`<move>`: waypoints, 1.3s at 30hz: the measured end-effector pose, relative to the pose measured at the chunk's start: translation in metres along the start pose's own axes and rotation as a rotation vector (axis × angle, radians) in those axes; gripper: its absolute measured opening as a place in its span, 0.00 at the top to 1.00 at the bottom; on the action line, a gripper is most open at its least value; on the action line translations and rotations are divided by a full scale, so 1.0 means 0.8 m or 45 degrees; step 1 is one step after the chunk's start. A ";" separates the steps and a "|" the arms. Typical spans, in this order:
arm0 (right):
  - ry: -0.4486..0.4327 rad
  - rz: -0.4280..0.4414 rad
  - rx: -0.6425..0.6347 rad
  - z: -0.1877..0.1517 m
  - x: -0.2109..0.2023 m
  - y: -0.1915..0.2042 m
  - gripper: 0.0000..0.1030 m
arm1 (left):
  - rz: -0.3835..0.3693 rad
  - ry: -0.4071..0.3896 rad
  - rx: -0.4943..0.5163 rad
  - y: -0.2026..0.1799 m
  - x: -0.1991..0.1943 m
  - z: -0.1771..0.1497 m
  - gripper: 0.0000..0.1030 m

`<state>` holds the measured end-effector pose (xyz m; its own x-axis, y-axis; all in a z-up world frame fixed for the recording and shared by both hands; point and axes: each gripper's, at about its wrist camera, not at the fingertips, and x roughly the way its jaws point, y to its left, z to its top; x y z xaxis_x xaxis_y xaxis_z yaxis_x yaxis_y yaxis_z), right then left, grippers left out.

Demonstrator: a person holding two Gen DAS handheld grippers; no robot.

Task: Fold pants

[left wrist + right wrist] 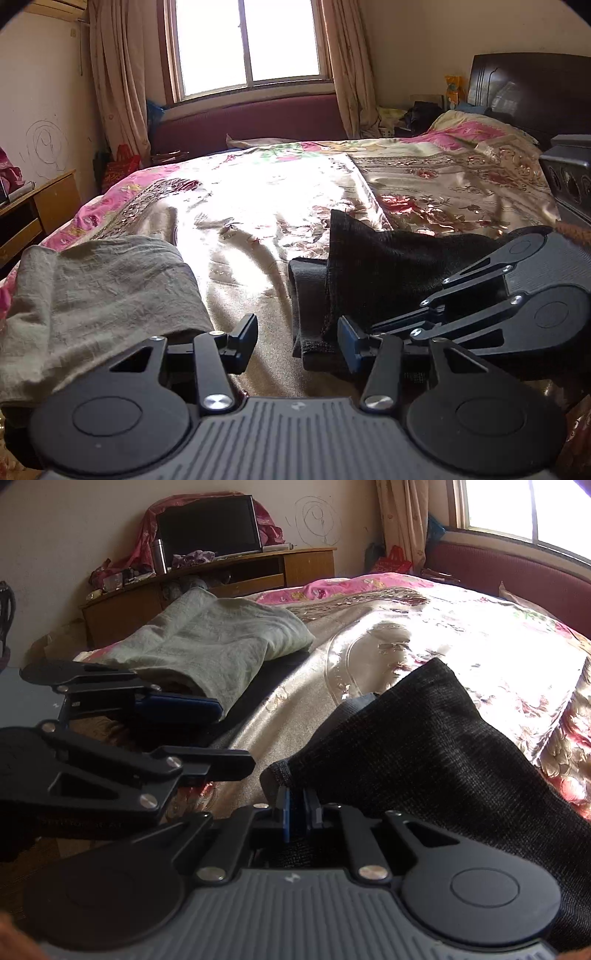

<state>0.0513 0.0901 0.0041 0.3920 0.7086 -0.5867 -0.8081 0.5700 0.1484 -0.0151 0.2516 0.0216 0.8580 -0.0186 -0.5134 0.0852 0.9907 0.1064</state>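
Black knit pants point(376, 266) lie bunched on the floral bedspread, near the bed's front edge; they also fill the right of the right wrist view point(424, 746). My right gripper point(297, 812) is shut on the pants' edge, close to the dark waistband point(275, 775). My left gripper point(295, 339) is open and empty, its right finger point(345, 332) right beside the waistband point(306, 314). The left gripper also shows in the right wrist view point(221, 734), open, left of the pants.
Folded grey-green pants point(92, 295) lie on the bed at the left point(207, 642). A shiny floral bedspread point(258, 206) covers the bed. A wooden TV stand point(221, 579) stands past the bed's side. A dark headboard point(532, 85) is at the far right.
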 end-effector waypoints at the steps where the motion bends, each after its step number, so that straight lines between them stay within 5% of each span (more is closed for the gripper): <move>1: -0.014 0.005 0.035 -0.002 -0.016 -0.002 0.87 | 0.009 -0.011 0.014 -0.001 -0.003 0.007 0.40; 6: -0.191 -0.163 0.147 -0.024 -0.119 -0.037 0.85 | -0.039 -0.087 0.121 -0.028 -0.001 0.046 0.40; 11: -0.174 -0.447 0.330 -0.054 -0.149 -0.131 0.75 | -0.204 -0.174 0.123 -0.094 0.060 0.080 0.38; 16: -0.020 -0.651 0.588 -0.111 -0.153 -0.214 0.85 | -0.181 0.088 0.104 -0.118 0.141 0.048 0.38; 21: -0.081 -0.635 0.631 -0.128 -0.193 -0.222 0.87 | -0.147 0.084 0.102 -0.111 0.122 0.051 0.39; 22: -0.122 -0.625 0.607 -0.121 -0.197 -0.218 0.80 | -0.137 0.073 0.119 -0.114 0.117 0.057 0.39; 26: -0.203 -0.542 0.483 -0.074 -0.181 -0.212 0.81 | -0.187 -0.007 0.148 -0.135 0.109 0.076 0.38; 29: -0.089 -0.389 0.486 -0.050 -0.145 -0.238 0.80 | -0.192 0.078 0.145 -0.146 0.131 0.075 0.37; 31: -0.049 -0.296 0.533 -0.043 -0.130 -0.256 0.78 | -0.105 0.138 0.159 -0.140 0.145 0.058 0.37; 36: 0.230 0.081 0.541 -0.032 -0.078 -0.291 0.77 | -0.115 0.117 0.126 -0.126 0.132 0.048 0.36; 39: 0.221 0.209 0.700 -0.035 -0.057 -0.323 0.75 | -0.104 0.111 0.143 -0.130 0.134 0.044 0.35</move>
<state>0.2299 -0.1013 -0.0296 0.1663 0.7533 -0.6363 -0.4880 0.6236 0.6107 0.0858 0.1416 -0.0143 0.7990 -0.0818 -0.5958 0.2134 0.9648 0.1536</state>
